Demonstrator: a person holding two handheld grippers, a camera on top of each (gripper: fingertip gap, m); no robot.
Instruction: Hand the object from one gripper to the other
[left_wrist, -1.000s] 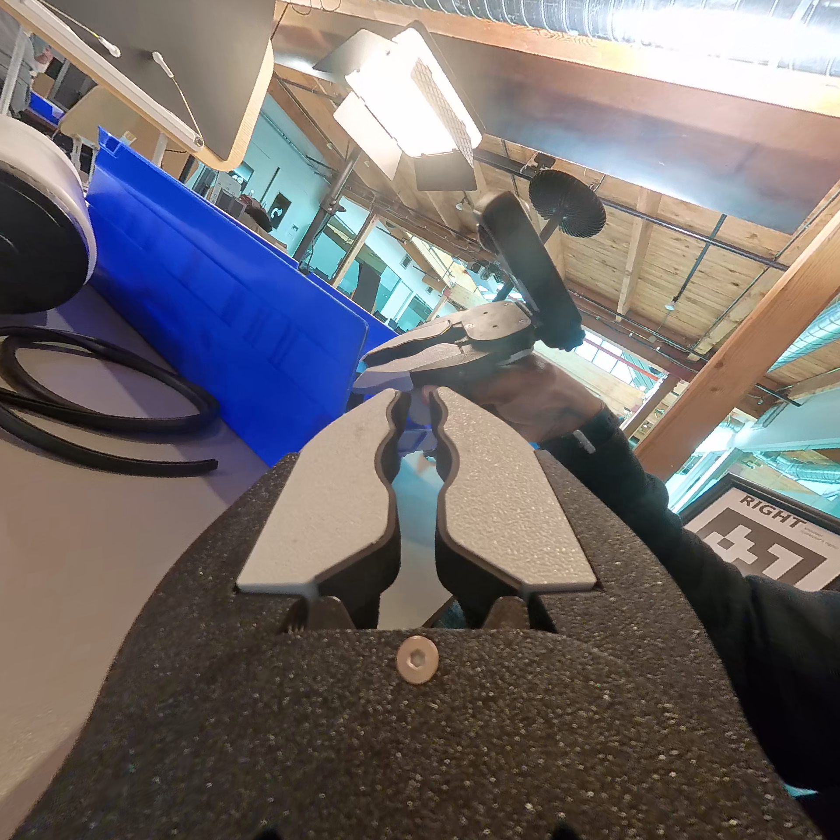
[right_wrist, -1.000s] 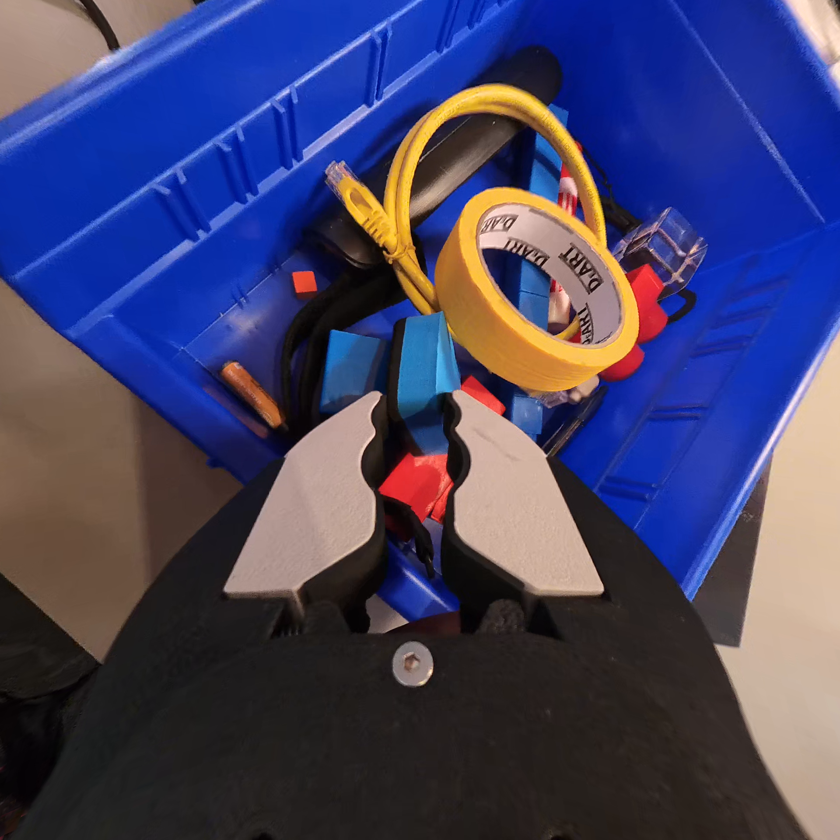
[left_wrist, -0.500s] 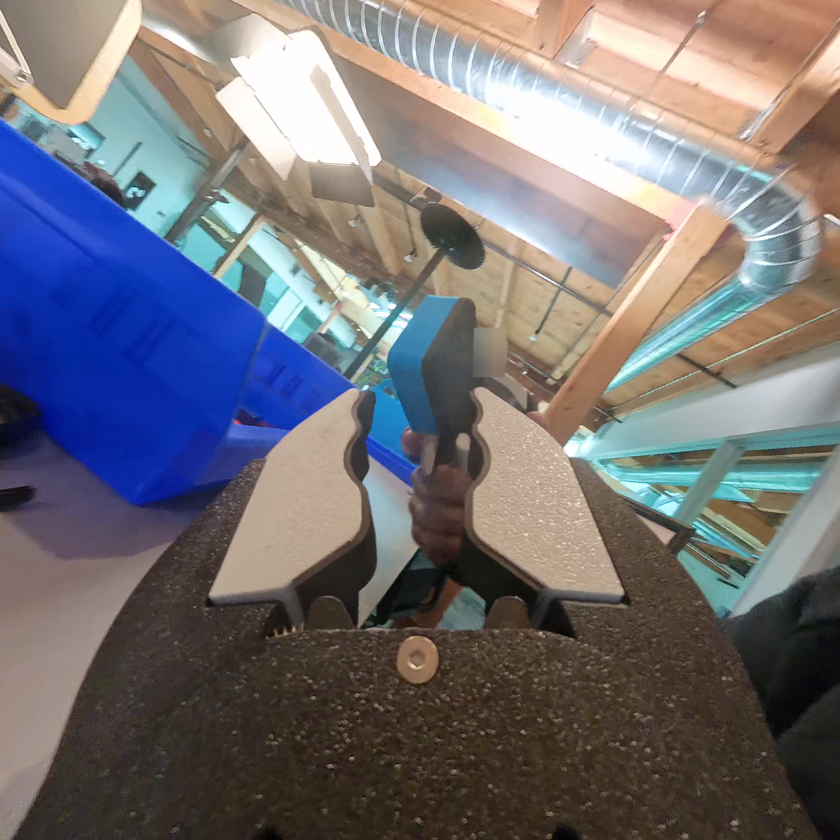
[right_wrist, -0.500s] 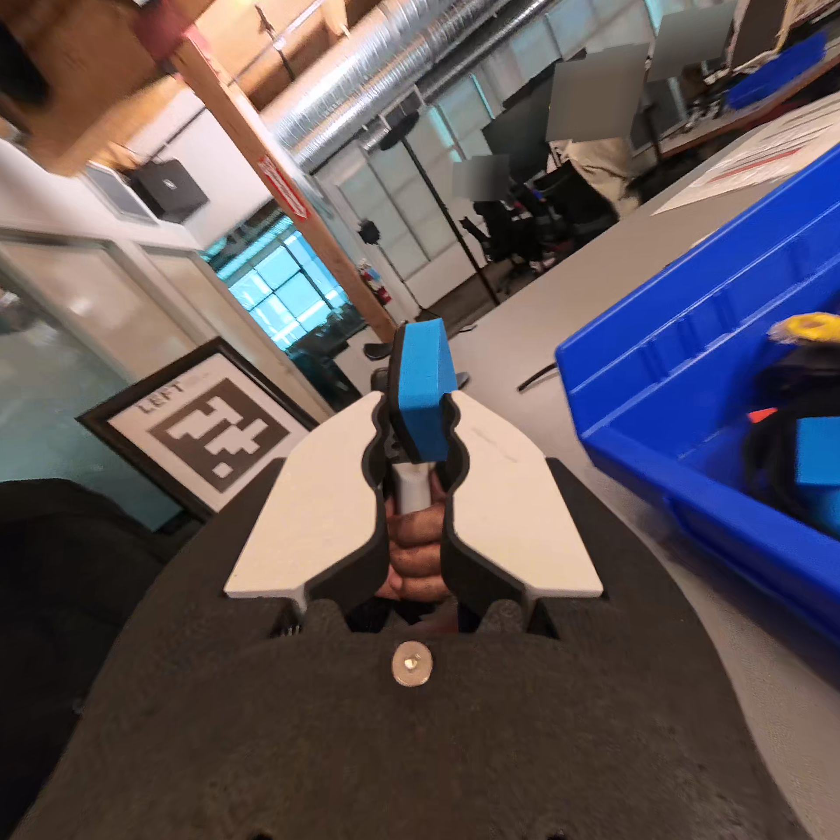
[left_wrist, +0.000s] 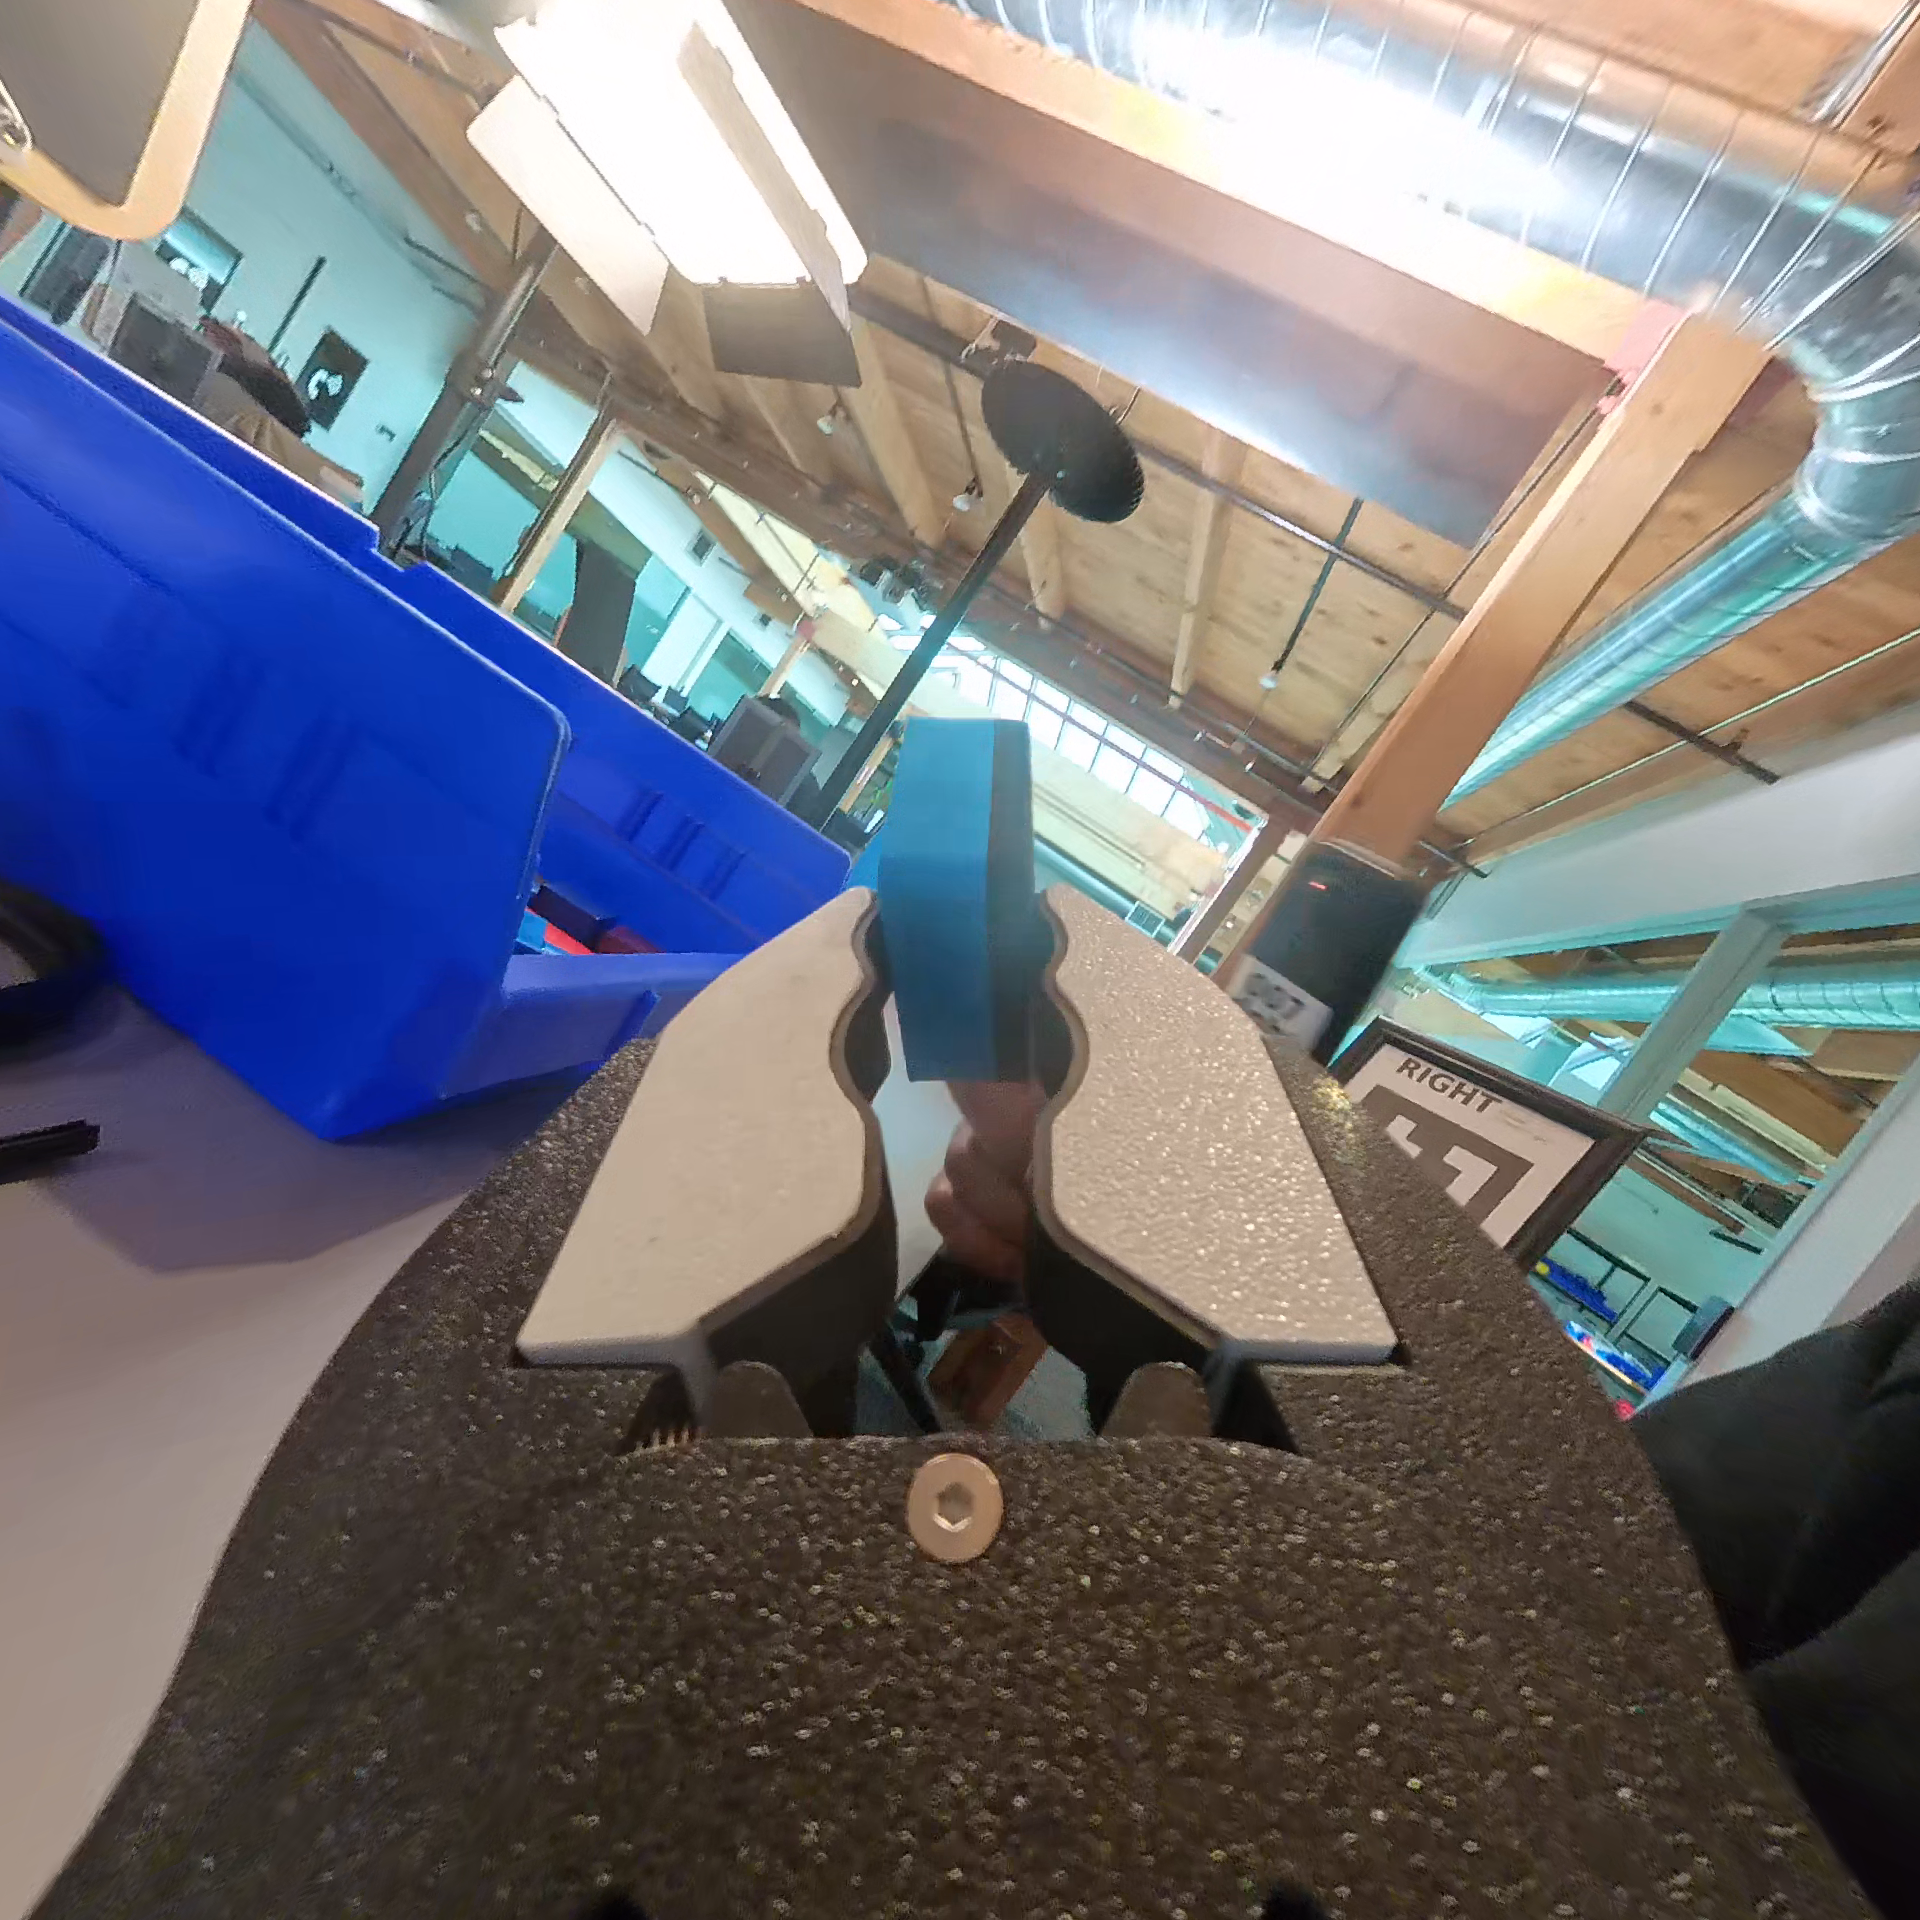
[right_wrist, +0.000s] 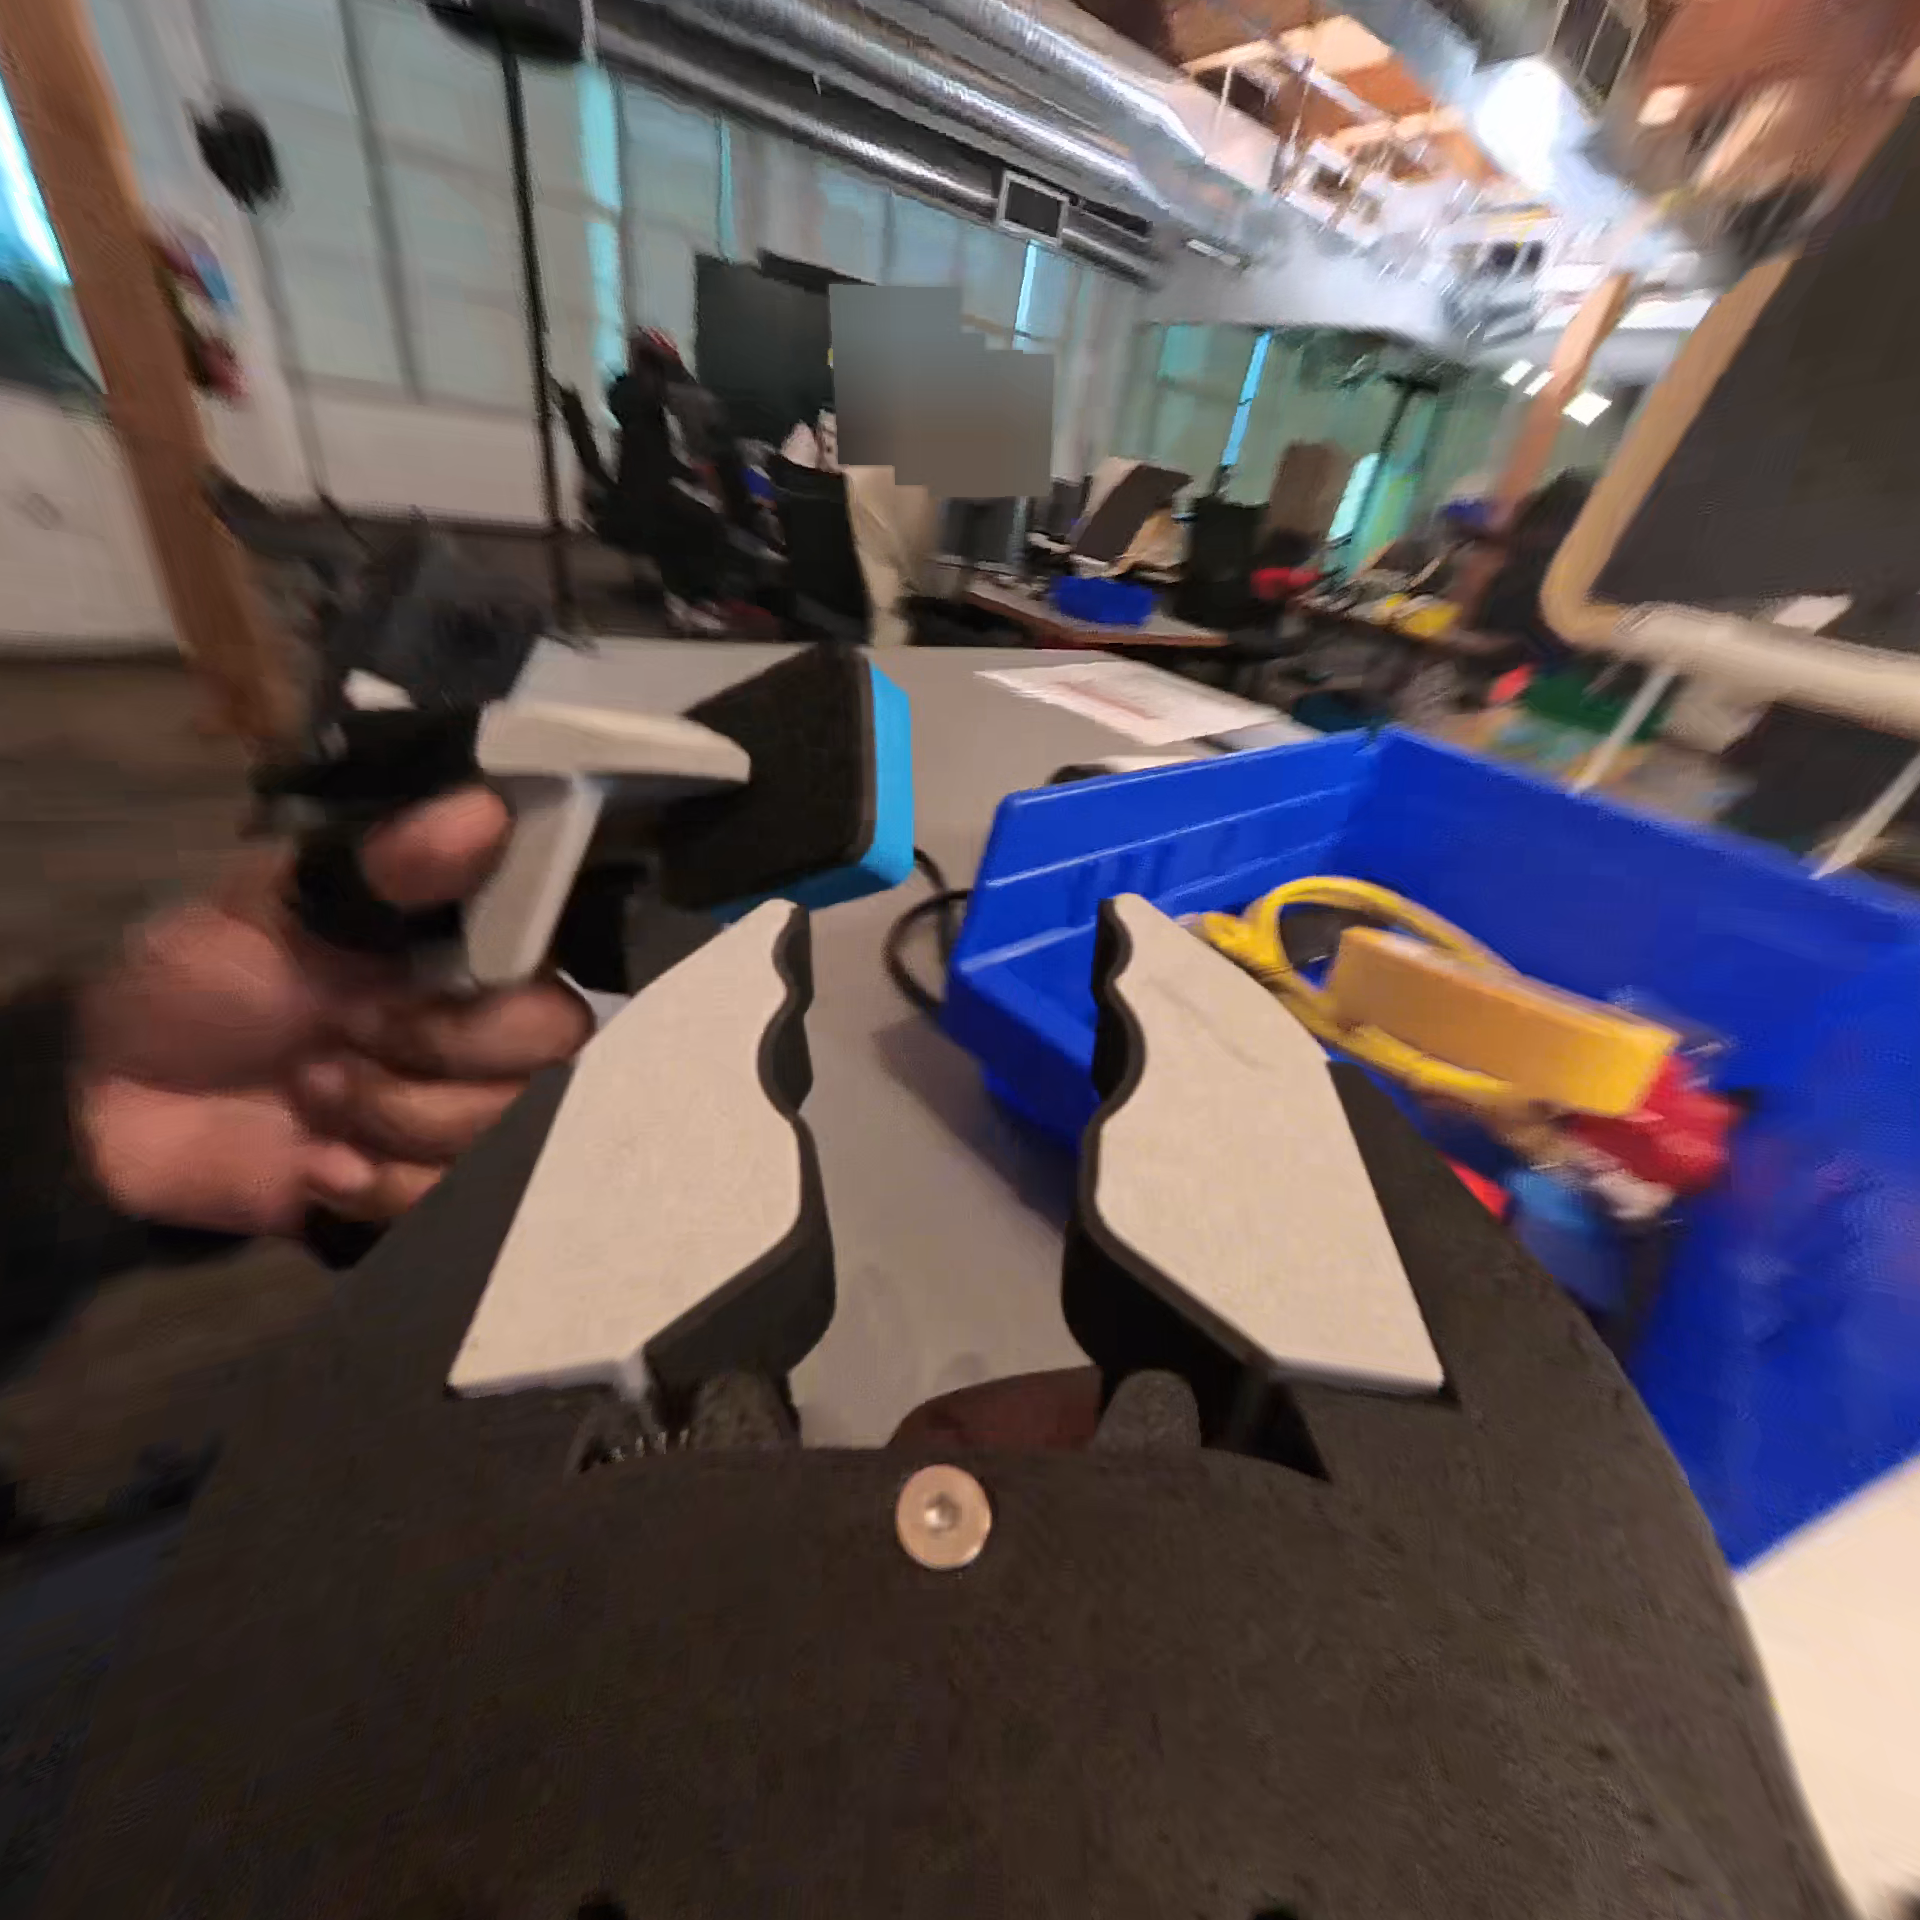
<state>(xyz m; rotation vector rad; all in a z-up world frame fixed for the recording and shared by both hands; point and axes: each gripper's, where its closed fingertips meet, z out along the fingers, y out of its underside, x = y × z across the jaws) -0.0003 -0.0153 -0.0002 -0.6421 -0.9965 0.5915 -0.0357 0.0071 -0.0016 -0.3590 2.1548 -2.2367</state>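
Gripping the blue-and-black foam pad now, the left gripper has it; the right gripper has let go, fingers spread empty; handover looks done.

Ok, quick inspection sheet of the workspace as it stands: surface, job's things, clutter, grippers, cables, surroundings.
Surface: grey tabletop, bare in front of the right gripper.
Job's things: blue-and-black foam block, held upright, off the table.
Clutter: blue bin holding a yellow tape roll and red and blue pieces.
Grippers: left gripper shut on the foam block; right gripper open, holding nothing, beside the block.
Cables: yellow cable in the bin; black cable on the table by the bin.
Surroundings: open office, wooden beams, ceiling ducts, light panel.
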